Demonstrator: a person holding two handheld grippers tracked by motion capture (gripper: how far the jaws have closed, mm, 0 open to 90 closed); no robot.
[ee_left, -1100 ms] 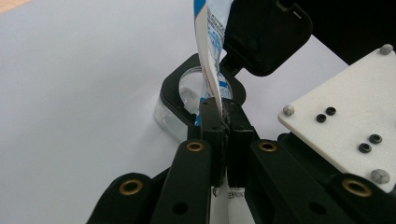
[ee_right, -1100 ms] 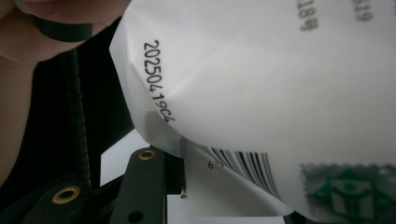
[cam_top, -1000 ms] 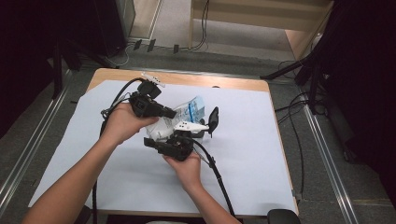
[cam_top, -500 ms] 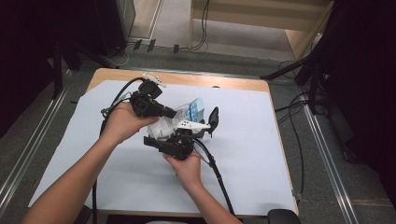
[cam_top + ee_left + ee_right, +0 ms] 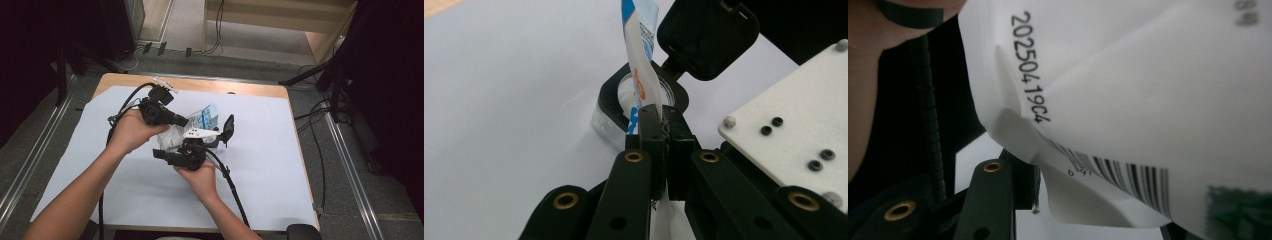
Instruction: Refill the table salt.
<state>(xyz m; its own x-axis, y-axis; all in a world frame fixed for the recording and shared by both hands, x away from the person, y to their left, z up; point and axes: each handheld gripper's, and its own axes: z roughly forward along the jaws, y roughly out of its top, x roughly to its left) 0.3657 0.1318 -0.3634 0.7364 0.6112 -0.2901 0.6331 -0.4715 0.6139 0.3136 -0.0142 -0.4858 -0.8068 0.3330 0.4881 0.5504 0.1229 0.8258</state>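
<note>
— What have the grippers got?

— My left gripper (image 5: pixel 656 120) is clamped tight on the edge of a white sachet (image 5: pixel 641 60) with blue and orange print; the strip stands up from between the pressed jaws. In the high view that left gripper (image 5: pixel 182 121) sits in the left hand (image 5: pixel 131 131), pointing toward the middle of the table (image 5: pixel 280 150).

— And the other one?

— My right gripper (image 5: pixel 220 137) lies just below it, in the right hand (image 5: pixel 200 176). Its jaws have just been opening. In the right gripper view the sachet (image 5: pixel 1128 100), with a printed date code and a barcode, hangs close over the jaws, but I cannot tell whether the pads press on it.

— Where's the sachet relative to everything else?

— Held up between both grippers, directly over a small clear container (image 5: pixel 624 107) with a black rim. Its black lid (image 5: pixel 706 37) stands open behind it. The container rests on the white sheet covering the table.
</note>
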